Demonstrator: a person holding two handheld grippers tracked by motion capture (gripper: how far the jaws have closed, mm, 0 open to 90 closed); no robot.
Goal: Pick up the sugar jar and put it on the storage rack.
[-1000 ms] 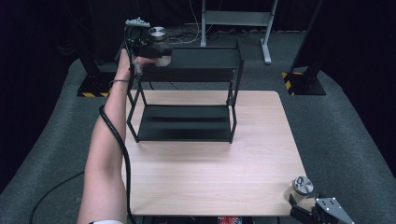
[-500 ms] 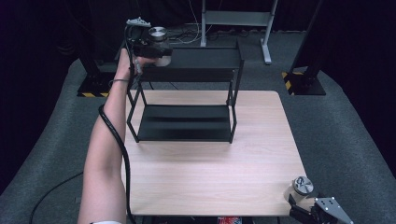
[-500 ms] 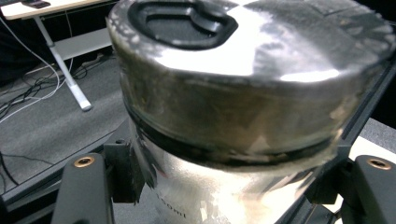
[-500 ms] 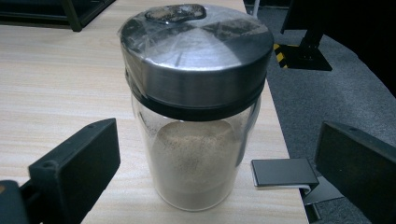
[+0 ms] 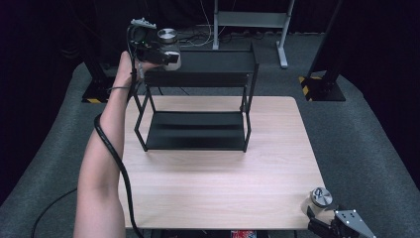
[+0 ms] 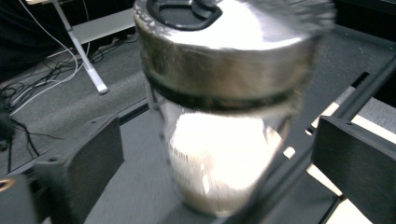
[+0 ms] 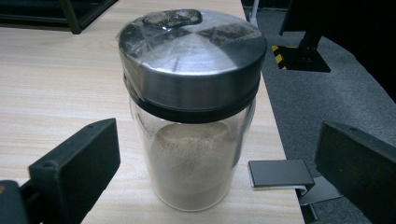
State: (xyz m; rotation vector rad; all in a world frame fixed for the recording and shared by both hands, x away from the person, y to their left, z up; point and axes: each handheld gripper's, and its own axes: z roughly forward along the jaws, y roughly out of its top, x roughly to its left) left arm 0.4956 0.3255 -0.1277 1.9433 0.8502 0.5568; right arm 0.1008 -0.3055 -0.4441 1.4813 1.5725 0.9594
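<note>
A glass jar (image 5: 168, 40) with a steel lid and pale powder inside stands at the left end of the black rack's (image 5: 198, 79) top shelf. My left gripper (image 5: 167, 55) reaches it from the left. In the left gripper view that jar (image 6: 224, 140) stands between the black jaws of the left gripper (image 6: 219, 154), which have just been opening and leave a gap on each side. A second, similar jar (image 5: 321, 197) stands at the table's near right corner. My right gripper (image 5: 319, 214) is open around this jar (image 7: 191, 116), with its jaws clear of the glass.
The two-shelf black rack stands on the far half of the wooden table (image 5: 223, 183). The second jar is close to the table's right edge, with a small metal clip (image 7: 280, 173) beside it. Grey carpet, stand legs and cables lie beyond the table.
The left hand has shifted slightly at the jar on the top shelf. The jar stays in place. The right gripper and its jar have not moved.
</note>
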